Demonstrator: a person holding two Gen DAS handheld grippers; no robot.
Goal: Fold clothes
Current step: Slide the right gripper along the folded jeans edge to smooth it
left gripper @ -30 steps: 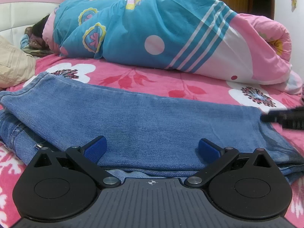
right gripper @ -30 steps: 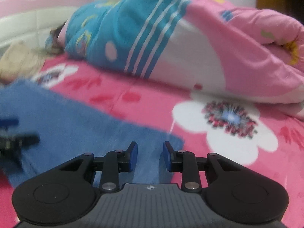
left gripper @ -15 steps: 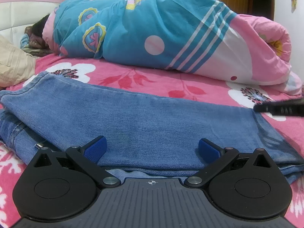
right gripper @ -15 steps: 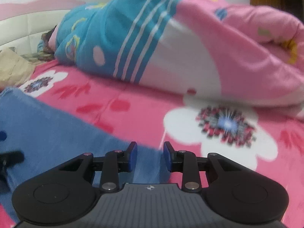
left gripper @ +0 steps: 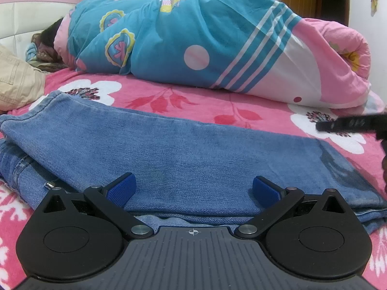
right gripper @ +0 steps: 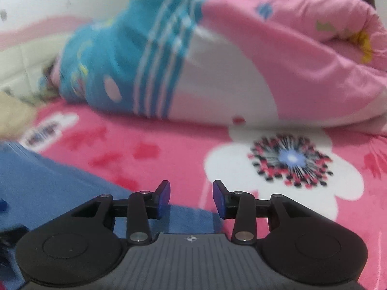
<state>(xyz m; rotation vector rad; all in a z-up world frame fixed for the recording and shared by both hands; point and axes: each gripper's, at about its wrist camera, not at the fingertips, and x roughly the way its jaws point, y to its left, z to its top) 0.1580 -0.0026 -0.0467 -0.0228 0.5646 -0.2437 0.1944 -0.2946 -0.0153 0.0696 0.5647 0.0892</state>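
On the pink bedspread, folded jeans lie before the left tool.

A bed covered in a pink flowered sheet carries everything. Folded blue jeans lie flat across its near side, a rolled blue-and-pink quilt stretches behind the jeans, and a beige garment sits left of them, near the headboard.
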